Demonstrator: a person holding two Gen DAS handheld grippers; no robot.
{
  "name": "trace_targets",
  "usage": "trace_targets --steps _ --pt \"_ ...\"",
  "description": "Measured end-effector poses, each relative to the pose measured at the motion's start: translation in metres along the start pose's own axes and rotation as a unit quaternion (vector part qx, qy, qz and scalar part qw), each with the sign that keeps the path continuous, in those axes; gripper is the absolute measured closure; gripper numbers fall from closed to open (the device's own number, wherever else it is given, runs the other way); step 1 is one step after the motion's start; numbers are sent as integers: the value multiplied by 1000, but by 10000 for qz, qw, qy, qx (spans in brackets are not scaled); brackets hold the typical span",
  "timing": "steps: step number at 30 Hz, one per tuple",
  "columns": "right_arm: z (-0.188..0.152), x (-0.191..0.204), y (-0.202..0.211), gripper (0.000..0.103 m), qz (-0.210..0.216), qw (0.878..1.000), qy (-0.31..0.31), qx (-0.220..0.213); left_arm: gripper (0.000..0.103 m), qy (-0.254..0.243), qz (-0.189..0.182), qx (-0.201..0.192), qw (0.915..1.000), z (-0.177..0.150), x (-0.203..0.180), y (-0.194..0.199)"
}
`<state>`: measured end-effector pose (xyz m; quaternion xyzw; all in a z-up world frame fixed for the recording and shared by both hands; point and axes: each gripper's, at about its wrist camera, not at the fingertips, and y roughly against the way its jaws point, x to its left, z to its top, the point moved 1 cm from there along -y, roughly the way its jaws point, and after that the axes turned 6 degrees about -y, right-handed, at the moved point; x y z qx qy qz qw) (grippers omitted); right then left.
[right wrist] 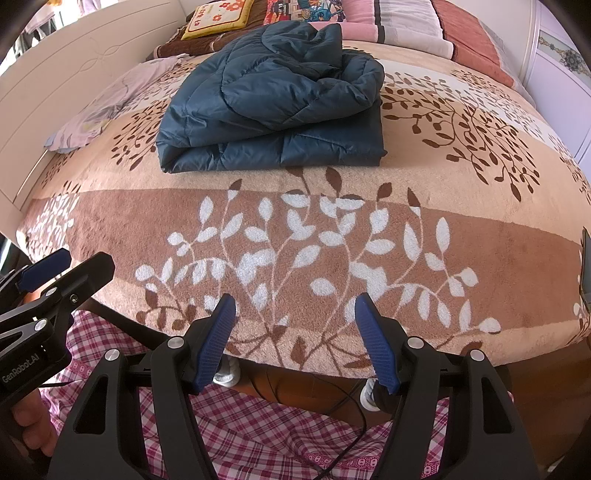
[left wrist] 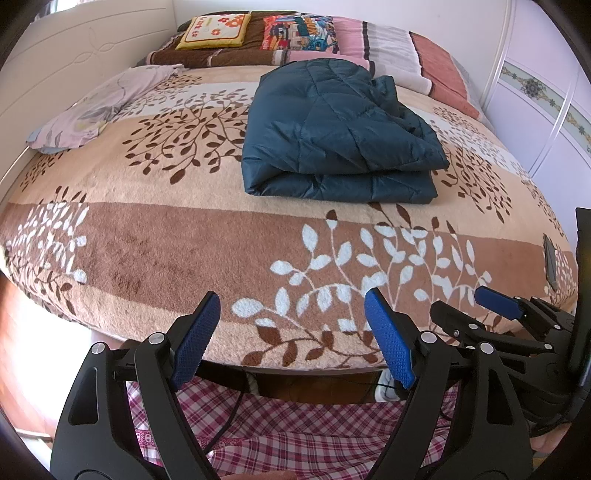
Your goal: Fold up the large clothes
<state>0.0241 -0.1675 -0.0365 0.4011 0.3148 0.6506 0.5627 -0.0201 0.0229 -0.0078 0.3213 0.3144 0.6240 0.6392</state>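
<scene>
Both grippers hang over the near edge of the bed (left wrist: 147, 258), above plaid-clad legs (left wrist: 314, 443). Left gripper (left wrist: 291, 332) has its blue pads spread wide with nothing between them; right gripper (right wrist: 295, 332) is likewise parted and empty. Well beyond them, mid-bed, the dark teal jacket (left wrist: 332, 136) lies folded on the leaf-patterned blanket (right wrist: 332, 240), short of the pillows (left wrist: 214, 31).

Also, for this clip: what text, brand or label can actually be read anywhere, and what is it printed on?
"GenRobot.AI" in white, on the black body of the left gripper, seen in the right wrist view.
The yellow cushion bears red lettering, too blurred to read.
The cartoon-print cushion shows busy print; any words are illegible.
Nothing else readable.
</scene>
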Motion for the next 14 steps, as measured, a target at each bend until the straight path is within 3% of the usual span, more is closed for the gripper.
trace_targets --steps 14 --pt "0 0 0 37 -2 10000 15 11 23 -21 2 -3 10000 0 -1 0"
